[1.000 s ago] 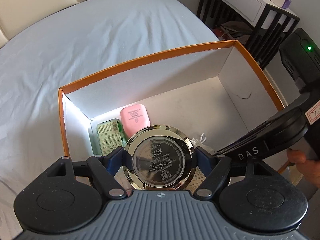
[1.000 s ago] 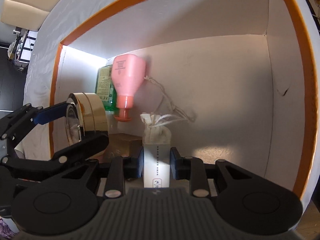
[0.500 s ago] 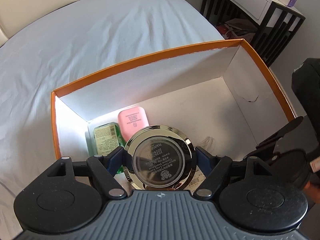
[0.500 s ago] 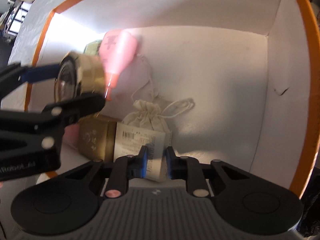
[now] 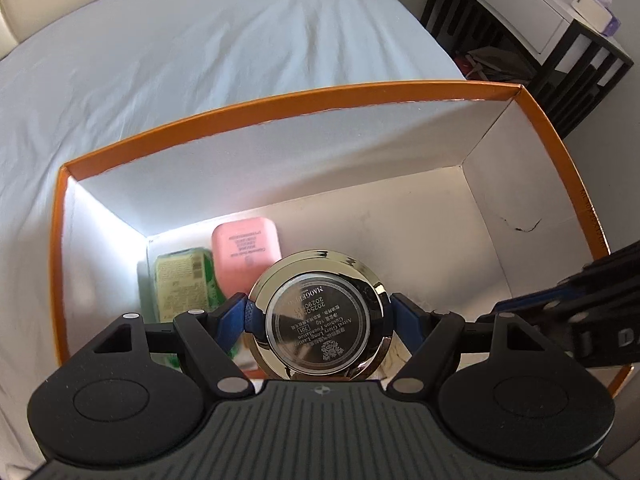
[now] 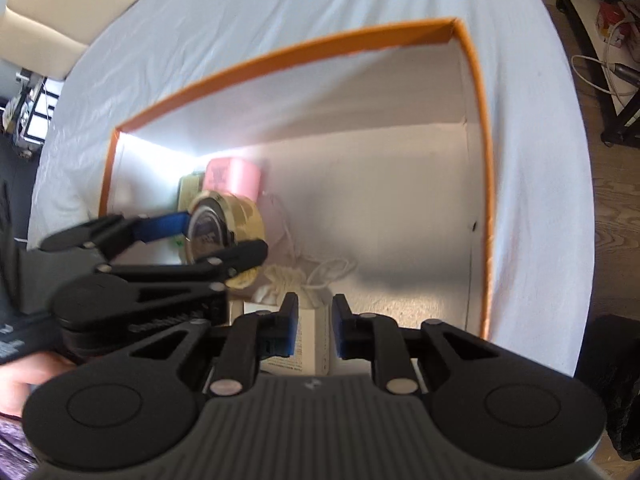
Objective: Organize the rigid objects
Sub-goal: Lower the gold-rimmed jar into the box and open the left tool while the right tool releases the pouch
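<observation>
Several items already lay in the orange box; the left gripper gripped the gold compact above them, while the right gripper (fingers narrowly parted) probably held nothing, hovering over the white carton.

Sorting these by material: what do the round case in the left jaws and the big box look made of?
Round case: probably polished metal or metal-plated plastic; its gold rim mirrors light, and its dark back carries printed text. Box: cardboard, matte white inside with an orange rim; one wall shows a small tear.
</observation>
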The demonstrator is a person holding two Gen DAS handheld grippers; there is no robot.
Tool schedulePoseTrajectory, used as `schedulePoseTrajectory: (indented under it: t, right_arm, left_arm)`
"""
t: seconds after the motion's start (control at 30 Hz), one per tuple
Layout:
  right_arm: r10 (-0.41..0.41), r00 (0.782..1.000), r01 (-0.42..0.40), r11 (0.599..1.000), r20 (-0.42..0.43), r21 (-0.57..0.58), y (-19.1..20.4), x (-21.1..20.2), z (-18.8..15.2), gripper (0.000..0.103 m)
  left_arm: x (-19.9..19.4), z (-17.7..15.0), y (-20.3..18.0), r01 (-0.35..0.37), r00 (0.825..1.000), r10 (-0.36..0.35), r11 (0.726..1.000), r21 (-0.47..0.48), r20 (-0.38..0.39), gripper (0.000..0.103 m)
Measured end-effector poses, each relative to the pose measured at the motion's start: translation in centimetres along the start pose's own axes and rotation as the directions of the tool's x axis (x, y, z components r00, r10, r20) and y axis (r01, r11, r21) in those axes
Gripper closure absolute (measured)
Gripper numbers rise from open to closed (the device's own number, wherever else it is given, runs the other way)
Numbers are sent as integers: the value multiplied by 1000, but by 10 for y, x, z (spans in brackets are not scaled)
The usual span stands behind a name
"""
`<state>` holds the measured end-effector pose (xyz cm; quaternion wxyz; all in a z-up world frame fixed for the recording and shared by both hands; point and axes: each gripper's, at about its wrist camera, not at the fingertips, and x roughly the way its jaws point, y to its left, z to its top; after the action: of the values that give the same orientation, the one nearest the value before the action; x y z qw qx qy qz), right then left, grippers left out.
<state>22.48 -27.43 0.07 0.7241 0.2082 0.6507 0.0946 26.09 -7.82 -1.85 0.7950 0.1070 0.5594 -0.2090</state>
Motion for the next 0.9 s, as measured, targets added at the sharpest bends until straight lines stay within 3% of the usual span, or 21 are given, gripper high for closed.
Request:
schedulePoseTrajectory:
  t: [0.13, 0.27, 0.5, 0.77, 0.9]
  right_arm:
    - [14, 1000, -15, 1000, 16, 12, -1, -13, 1, 85]
    - [-8, 1000, 8, 1000, 10, 2, -3, -18, 0, 87]
    - [-2, 1000, 2, 1000, 9, 18, -6, -8, 1, 92]
    - [10, 1000, -10, 1000, 10, 22, -6, -5, 1, 85]
    - [10, 1000, -10, 1000, 10, 21, -6, -6, 1, 84]
  left_arm:
    - [7, 0, -19, -47, 998, 43, 992, 119, 39, 15]
    - [12, 1, -36, -123, 991, 106, 964, 236, 83, 15]
    - [23, 0, -41, -144, 990, 135, 940, 308, 51, 15]
    - [17, 4, -27, -83, 996, 83, 966, 245, 14, 13]
    - [14, 3, -25, -71, 997, 71, 964, 256, 9, 12]
